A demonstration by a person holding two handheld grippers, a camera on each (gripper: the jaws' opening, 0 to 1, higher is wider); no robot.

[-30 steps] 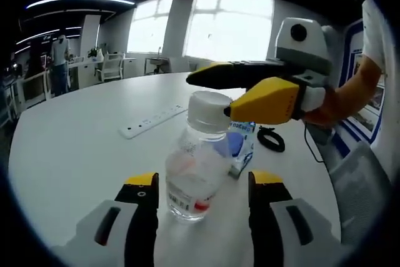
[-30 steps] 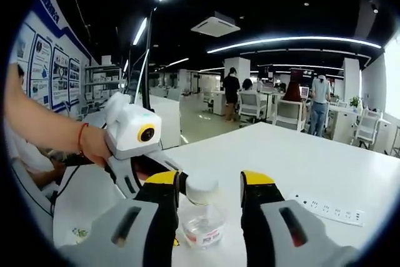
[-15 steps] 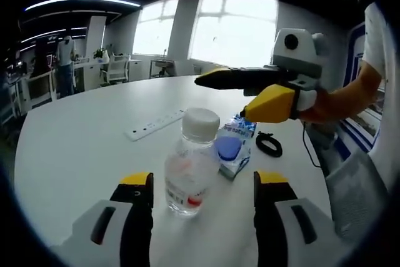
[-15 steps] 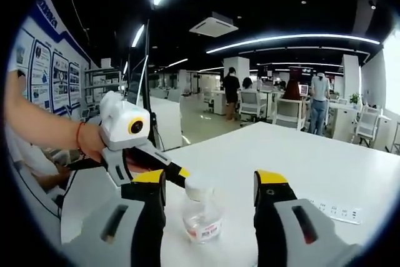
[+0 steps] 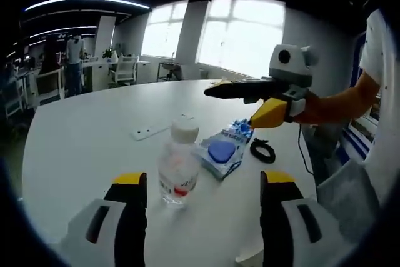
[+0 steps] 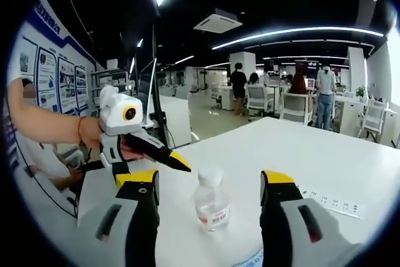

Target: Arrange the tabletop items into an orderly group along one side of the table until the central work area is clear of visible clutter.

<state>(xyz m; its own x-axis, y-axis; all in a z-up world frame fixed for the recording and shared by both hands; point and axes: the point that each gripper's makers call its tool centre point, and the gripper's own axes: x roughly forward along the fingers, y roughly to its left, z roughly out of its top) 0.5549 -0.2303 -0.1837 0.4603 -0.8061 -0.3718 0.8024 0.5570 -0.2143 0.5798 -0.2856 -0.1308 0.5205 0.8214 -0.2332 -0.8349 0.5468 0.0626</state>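
A small clear water bottle (image 5: pixel 177 166) with a white cap stands upright on the white table (image 5: pixel 87 148). My left gripper (image 5: pixel 204 184) is open and sits a little short of it, with the bottle between the lines of its jaws but untouched. In the right gripper view the same bottle (image 6: pixel 211 203) stands free ahead of my open right gripper (image 6: pixel 209 181). Just right of the bottle lies a blue and white packet (image 5: pixel 222 151). The right gripper (image 5: pixel 229 107) reaches in from the right above the packet, jaws apart. The left gripper (image 6: pixel 164 154) points in from the left.
A black cable coil (image 5: pixel 262 150) lies beside the packet. A white power strip (image 5: pixel 149 132) lies farther out on the table, also seen as the power strip (image 6: pixel 328 201) at the right. A person's arm (image 5: pixel 340 101) holds the right gripper. Desks, chairs and people stand in the office behind.
Both grippers have drawn back from the bottle. The right gripper's jaws, close around the cap a second ago, are now wide apart and clear of it. The bottle stays upright.
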